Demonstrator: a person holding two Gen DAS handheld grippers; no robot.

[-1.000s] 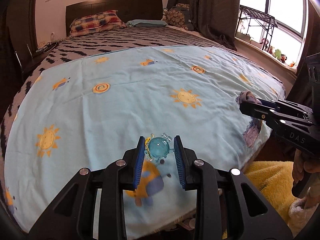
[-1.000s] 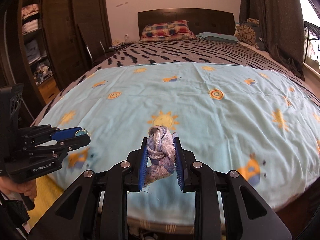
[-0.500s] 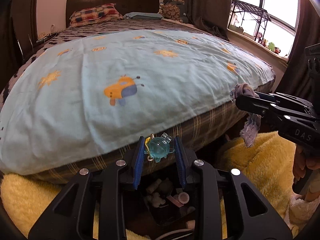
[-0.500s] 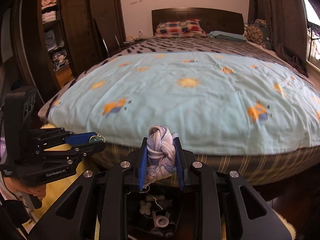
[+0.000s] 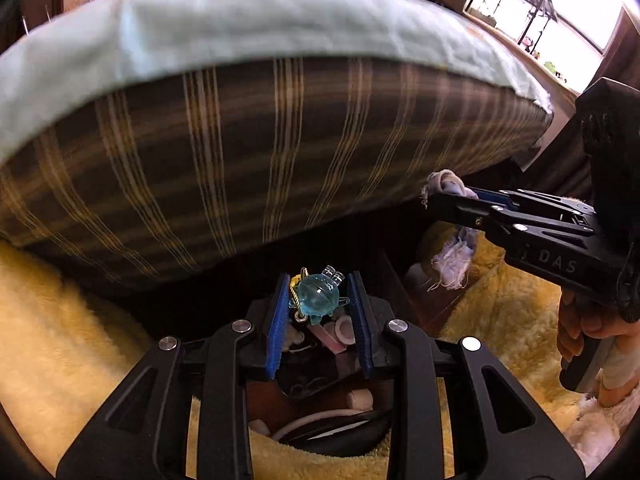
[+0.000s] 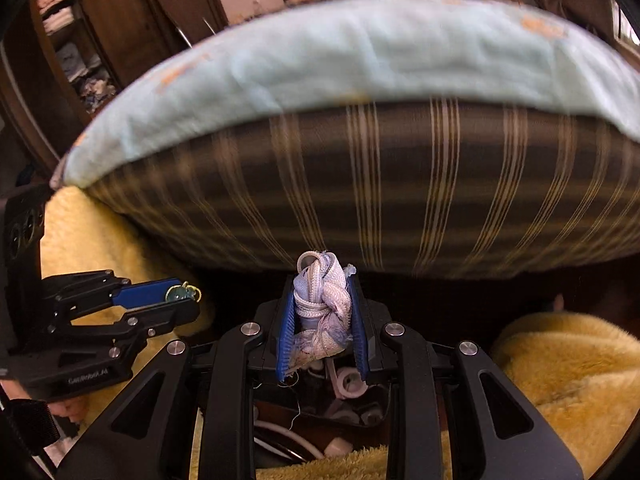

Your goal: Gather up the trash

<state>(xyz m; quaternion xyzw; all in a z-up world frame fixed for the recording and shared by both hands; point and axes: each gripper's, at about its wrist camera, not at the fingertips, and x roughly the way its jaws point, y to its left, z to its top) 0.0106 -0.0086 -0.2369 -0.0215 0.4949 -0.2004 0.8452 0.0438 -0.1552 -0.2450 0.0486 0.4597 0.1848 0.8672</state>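
My left gripper (image 5: pixel 319 300) is shut on a small clear-blue plastic trinket (image 5: pixel 317 295) with a gold ring. It hangs low in front of the bed's striped side, over a dark bin (image 5: pixel 312 396) holding pale scraps. My right gripper (image 6: pixel 320 312) is shut on a knotted white and lilac rag (image 6: pixel 320 304), also above that bin (image 6: pixel 320 420). In the left wrist view the right gripper (image 5: pixel 436 200) shows at the right with the rag (image 5: pixel 452 260) dangling from it. In the right wrist view the left gripper (image 6: pixel 180 300) appears at the left, holding the trinket (image 6: pixel 180 293).
The bed's brown striped mattress side (image 5: pixel 240 152) under a light blue sheet (image 5: pixel 240 20) fills the upper view. A fluffy yellow rug (image 5: pixel 60 340) lies around the bin on both sides. A person's hand (image 5: pixel 588 328) grips the right tool's handle. Wooden shelves (image 6: pixel 72 48) stand far left.
Both grippers have dropped from over the bed top to below its edge, in front of the mattress side, and tilted downward over the bin. Each still holds its item.
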